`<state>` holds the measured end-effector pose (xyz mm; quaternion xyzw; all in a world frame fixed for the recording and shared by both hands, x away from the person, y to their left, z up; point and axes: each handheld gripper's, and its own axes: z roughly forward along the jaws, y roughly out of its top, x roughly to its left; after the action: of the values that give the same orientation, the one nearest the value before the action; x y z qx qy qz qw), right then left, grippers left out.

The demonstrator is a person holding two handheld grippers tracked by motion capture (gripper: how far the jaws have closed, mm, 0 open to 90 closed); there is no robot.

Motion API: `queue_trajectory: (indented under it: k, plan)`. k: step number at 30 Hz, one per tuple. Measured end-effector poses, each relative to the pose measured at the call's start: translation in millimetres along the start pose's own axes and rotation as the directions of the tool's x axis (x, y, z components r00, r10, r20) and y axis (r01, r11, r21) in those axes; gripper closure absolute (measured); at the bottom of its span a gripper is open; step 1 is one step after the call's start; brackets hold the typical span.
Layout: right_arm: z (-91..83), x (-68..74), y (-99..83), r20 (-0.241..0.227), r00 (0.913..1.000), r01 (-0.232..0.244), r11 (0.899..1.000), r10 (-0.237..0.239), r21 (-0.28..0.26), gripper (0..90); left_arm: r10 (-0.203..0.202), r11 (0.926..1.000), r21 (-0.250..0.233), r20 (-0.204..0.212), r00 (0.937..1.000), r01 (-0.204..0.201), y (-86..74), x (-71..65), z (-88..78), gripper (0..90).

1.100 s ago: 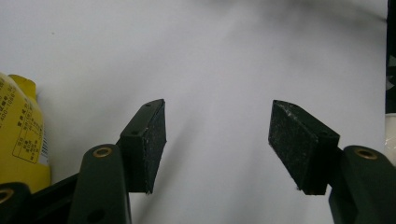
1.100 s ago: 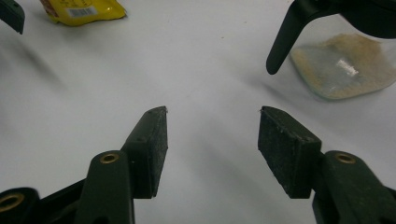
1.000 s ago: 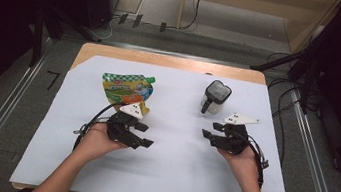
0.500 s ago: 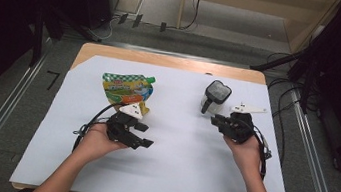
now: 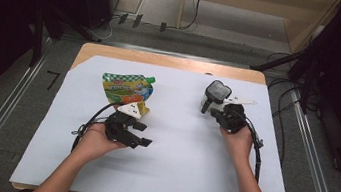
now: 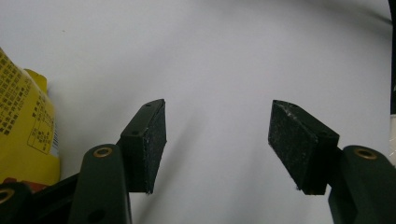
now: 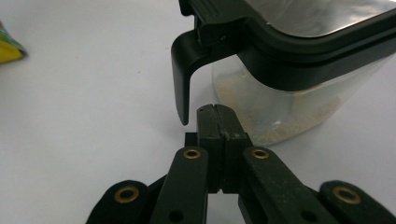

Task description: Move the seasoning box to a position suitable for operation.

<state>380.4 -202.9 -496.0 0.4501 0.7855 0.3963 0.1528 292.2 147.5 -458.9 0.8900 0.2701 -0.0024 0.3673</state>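
A clear container [image 5: 210, 97] with a black lid [image 7: 299, 28] and a black side latch [image 7: 183, 70] stands at the back right of the white sheet; pale grains lie in its bottom. My right gripper [image 5: 218, 114] is shut and empty, its tips [image 7: 215, 110] just short of the container wall, right of the latch. A green and yellow pouch [image 5: 127, 90] lies flat at the back left; its yellow edge [image 6: 25, 121] borders the left gripper view. My left gripper [image 5: 144, 135] rests in front of the pouch, jaws wide open over bare sheet [image 6: 219, 135], holding nothing.
The white sheet [image 5: 173, 167] covers a wooden table [image 5: 163, 59]. Metal rails [image 5: 0, 107] run along both sides of the table. Cables [image 5: 253, 138] trail from each gripper. Dark equipment stands beyond the far edge.
My right gripper has moved forward and left, up to the container. The left gripper has stayed in place.
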Motion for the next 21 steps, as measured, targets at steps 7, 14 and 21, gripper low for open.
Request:
queue_trajectory:
  k: [7, 14, 21]
  plan:
    - [9.7, 2.6, 1.6, 0.015, 0.9999, 0.002, 1.000, -0.002, -0.015, 90.0, -0.015, 0.9999, -0.005, -0.012, 0.9998, 0.015, -5.5, -0.3, -5.1, 37.9]
    - [15.1, 7.8, 6.6, 0.002, 1.0000, 0.000, 1.000, 0.000, -0.012, 90.0, -0.028, 0.9995, -0.013, -0.026, 0.9993, 0.028, -11.2, -0.1, -10.9, 37.9]
    - [21.8, 16.8, 11.2, -0.007, 0.9999, 0.012, 1.000, -0.012, -0.015, 90.0, -0.038, 0.9992, -0.013, -0.037, 0.9986, 0.038, -15.5, -0.1, -14.2, 37.9]
